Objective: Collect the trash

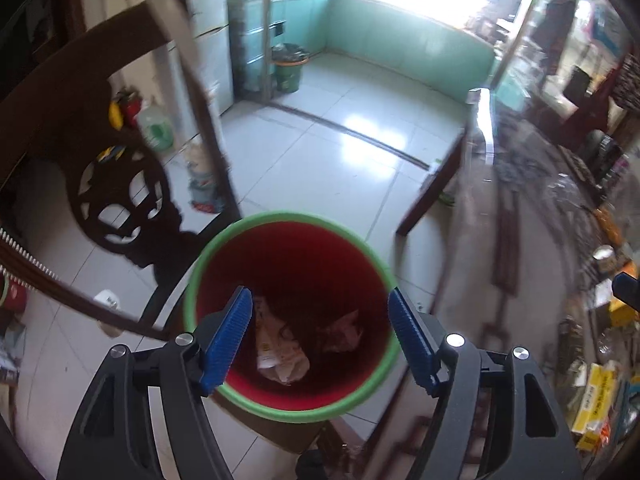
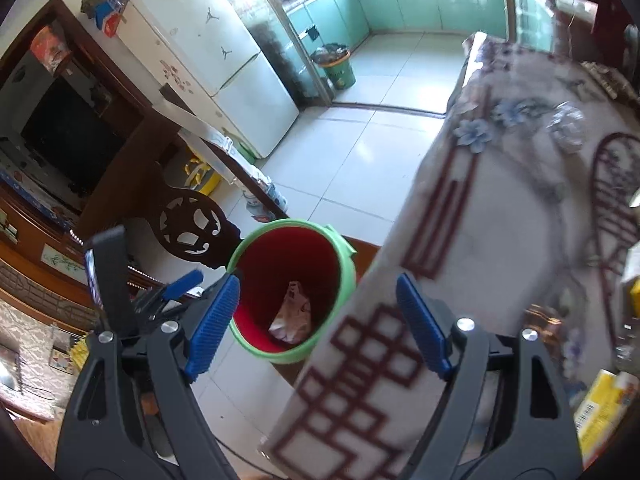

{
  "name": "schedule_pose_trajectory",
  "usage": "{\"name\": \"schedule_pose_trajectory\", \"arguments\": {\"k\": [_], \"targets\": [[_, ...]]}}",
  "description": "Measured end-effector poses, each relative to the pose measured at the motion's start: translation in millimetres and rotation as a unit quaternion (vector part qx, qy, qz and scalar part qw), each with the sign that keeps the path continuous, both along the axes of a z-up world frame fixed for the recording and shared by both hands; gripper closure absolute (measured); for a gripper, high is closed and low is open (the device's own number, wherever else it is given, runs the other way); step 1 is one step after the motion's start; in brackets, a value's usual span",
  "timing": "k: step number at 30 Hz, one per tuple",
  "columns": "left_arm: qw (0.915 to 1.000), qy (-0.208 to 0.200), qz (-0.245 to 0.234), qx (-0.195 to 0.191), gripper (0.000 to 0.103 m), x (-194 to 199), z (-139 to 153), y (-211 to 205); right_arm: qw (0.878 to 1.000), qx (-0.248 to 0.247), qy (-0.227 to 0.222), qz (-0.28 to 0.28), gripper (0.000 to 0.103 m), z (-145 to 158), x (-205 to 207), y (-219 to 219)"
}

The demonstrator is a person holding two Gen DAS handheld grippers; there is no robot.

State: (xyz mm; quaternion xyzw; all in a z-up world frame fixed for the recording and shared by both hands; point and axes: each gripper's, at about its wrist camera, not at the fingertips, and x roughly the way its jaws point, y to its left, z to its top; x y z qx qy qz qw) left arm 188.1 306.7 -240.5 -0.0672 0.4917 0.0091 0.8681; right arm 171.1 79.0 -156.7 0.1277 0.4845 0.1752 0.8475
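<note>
Pale floor tiles (image 1: 328, 168) fill the left wrist view, running back to a green-cabinet kitchen where a green bin (image 1: 287, 68) stands by a post. Directly below the left hand-held gripper (image 1: 320, 312) sits the red bucket (image 1: 288, 240) with a green rim; crumpled paper and wrappers (image 1: 280, 356) lie at its bottom. The gripper's blue pads are spread wide with nothing between them, hanging over the bucket's mouth. A dark carved chair back (image 1: 116, 200) crowds the bucket on the left, touching or nearly touching its rim. On the right, the surface (image 1: 520, 208) under a patterned cloth rises beside the bucket, with a wooden leg (image 1: 432, 192) just behind it.

Seen from the right wrist, the same tiled floor leads past a white fridge (image 2: 224, 72) toward the kitchen. The right hand-held gripper (image 2: 316, 312) is likewise released and empty. The red bucket (image 2: 340, 248) shows between chair back (image 2: 192, 224) and the cloth-draped edge of the surface (image 2: 480, 220), which covers part of its right rim. The trash (image 2: 294, 316) rests inside. The left hand-held gripper (image 2: 172, 292) appears at lower left, near the bucket's rim.
</note>
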Motion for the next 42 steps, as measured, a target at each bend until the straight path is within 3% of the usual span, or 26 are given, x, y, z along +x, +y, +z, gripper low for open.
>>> {"name": "schedule_pose_trajectory", "arguments": {"k": [5,13,22,28,34,37,42], "targets": [[0.9979,-0.027,-0.058,-0.008,0.032,-7,22,-48,0.999,-0.017,-0.016,-0.034,0.023,16,-35,-38],[0.9868,-0.053,-0.151,-0.023,0.029,-29,49,-138,0.988,-0.061,-0.008,-0.142,0.022,18,-102,-138],[0.9772,-0.050,-0.203,-0.037,0.027,-75,61,-228,0.977,-0.081,0.013,-0.197,0.022,5,-155,-245],[0.9638,-0.013,-0.263,-0.044,0.022,-116,46,-309,0.975,-0.103,0.030,-0.195,0.022,-8,-178,-302],[0.9476,0.025,-0.319,0.002,0.022,-133,14,-396,0.973,-0.115,0.044,-0.197,0.021,-25,-192,-349],[0.9476,0.040,-0.316,0.028,0.022,-128,0,-415,0.972,-0.115,0.053,-0.197,0.021,-34,-196,-363],[0.9528,0.090,-0.289,0.026,0.023,-112,-30,-427,0.973,-0.114,0.055,-0.192,0.021,-41,-196,-379]]}}
